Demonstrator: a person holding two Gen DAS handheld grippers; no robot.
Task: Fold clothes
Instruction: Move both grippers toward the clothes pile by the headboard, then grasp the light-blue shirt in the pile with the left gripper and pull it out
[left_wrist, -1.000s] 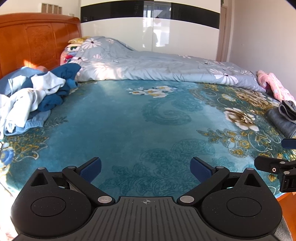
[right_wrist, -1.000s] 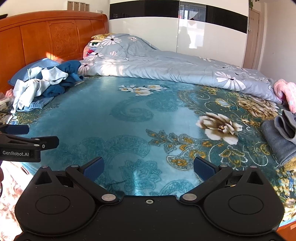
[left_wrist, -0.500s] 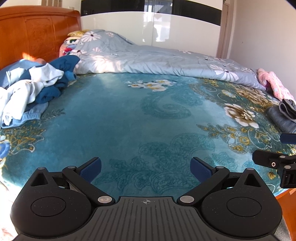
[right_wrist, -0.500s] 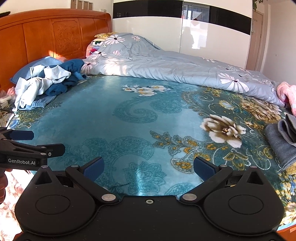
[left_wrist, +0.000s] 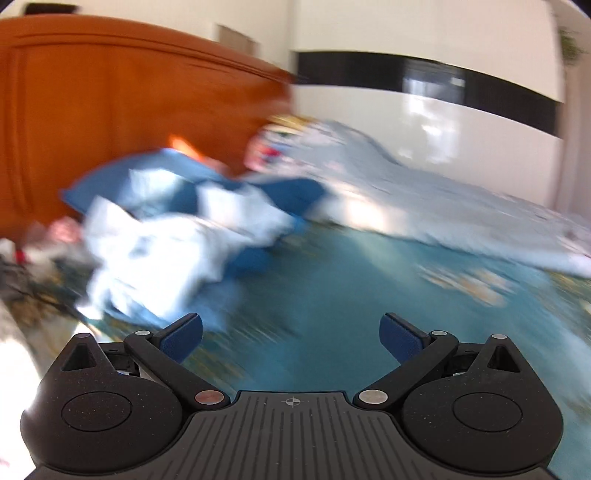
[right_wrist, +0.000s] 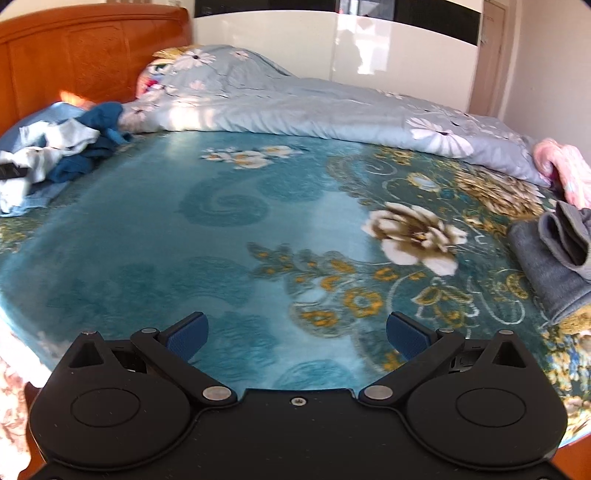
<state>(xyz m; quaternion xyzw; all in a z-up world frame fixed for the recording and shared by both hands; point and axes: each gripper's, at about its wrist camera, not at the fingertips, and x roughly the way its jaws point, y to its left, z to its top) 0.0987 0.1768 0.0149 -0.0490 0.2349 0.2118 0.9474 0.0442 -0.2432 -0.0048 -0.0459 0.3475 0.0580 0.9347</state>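
Clothes for folding lie in a loose white-and-blue heap at the left end of the bed, against the wooden headboard. My left gripper points at that heap with its jaws wide and nothing between them — the left wrist view is smeared by motion, so I cannot separate single garments there. I judge the wide opening suits a grab at bunched fabric. Moving right, the teal floral blanket offers a broad flat area mid-bed, which I read as the working surface for folding. A grey-blue duvet is pushed back along the far edge, leaving that area free. My right gripper hovers over the near edge of the blanket, jaws likewise wide and empty. At far right a grey garment lies folded flat on the blanket — a pink item sits just behind it.
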